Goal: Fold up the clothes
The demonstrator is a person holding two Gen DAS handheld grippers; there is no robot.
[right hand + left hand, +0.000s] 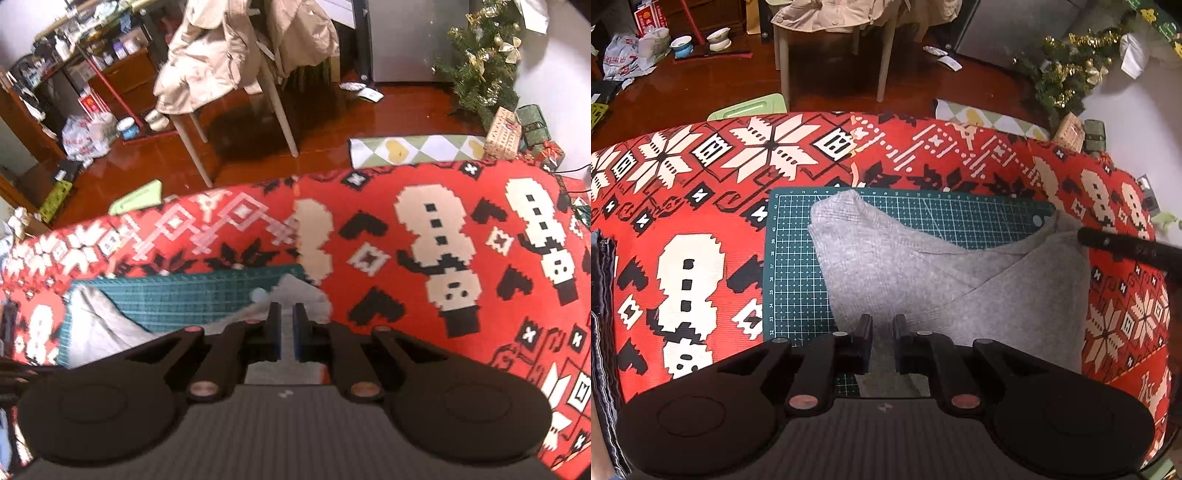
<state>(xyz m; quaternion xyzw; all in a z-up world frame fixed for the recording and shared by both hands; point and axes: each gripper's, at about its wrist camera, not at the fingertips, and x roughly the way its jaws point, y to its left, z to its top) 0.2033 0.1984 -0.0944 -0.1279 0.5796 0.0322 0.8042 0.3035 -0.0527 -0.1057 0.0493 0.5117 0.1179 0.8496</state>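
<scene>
A red patterned cloth [701,236] covers the whole table, with bare room left and right of a green cutting mat [798,266] at its middle. On the mat lies a grey garment [923,273], partly gathered, with one corner peaked at the far left and another reaching past the mat's far right edge.

The left gripper [882,325] sits over the garment's near edge, jaws a little apart; fabric lies between them, but I cannot tell whether they hold it. The right gripper [284,314] has its jaws nearly together on the grey corner at the far right.

Risks, as I judge them: a thin pinch could slip and drop the corner, and dragging could shift the mat. The table's far edge is close, so a long pull could carry fabric over it.
</scene>
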